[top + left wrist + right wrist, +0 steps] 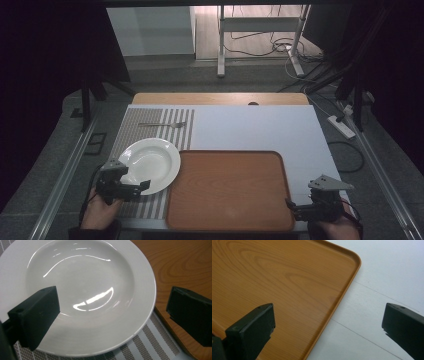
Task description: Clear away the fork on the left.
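I see the wooden tray (230, 192) on the tabletop (260, 127), and the white plate (152, 162) lies on the striped placemat (135, 127), touching the tray's left edge. My left gripper (112, 315) has its fingers released around the plate's near rim; my right gripper (328, 327) is spread wide above the tray's right edge.

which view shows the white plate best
The left gripper view: the white plate spreads large between the open jaws, its rim and glossy bowl clear. The high view shows the whole plate, small, on the striped placemat beside the wooden tray.
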`<control>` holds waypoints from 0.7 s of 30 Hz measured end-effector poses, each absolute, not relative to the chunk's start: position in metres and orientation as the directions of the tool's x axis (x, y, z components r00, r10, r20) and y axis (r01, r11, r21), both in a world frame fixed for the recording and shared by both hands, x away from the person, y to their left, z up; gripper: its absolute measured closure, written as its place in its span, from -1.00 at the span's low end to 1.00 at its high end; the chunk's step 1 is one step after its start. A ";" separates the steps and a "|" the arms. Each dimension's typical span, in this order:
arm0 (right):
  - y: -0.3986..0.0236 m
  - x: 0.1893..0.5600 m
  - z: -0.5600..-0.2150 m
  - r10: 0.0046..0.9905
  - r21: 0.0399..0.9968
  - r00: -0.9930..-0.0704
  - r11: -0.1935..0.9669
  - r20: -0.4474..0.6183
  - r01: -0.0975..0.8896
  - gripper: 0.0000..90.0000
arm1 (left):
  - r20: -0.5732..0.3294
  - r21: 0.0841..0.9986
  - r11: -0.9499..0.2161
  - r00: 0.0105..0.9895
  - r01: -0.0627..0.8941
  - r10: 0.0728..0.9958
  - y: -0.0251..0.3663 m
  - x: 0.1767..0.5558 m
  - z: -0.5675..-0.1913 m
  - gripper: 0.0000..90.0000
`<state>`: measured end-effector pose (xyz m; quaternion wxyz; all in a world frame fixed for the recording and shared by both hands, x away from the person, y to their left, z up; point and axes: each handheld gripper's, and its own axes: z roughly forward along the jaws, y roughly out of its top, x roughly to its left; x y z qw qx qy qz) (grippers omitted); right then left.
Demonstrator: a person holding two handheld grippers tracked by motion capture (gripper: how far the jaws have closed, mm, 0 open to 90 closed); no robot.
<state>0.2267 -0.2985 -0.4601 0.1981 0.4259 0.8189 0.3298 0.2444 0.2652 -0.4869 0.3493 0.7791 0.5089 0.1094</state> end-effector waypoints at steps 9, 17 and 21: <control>-0.298 0.227 -0.460 0.827 0.706 -0.560 0.423 -0.045 0.568 -1.00 | -0.179 0.648 -0.244 0.456 0.721 0.872 0.263 0.261 -0.488 -1.00; -0.298 0.227 -0.460 0.827 0.703 -0.560 0.427 -0.049 0.569 -1.00 | -0.175 0.643 -0.252 0.459 0.723 0.871 0.263 0.279 -0.489 -1.00; -0.298 0.227 -0.460 0.827 0.702 -0.560 0.428 -0.049 0.569 -1.00 | -0.173 0.639 -0.255 0.458 0.725 0.872 0.263 0.287 -0.491 -1.00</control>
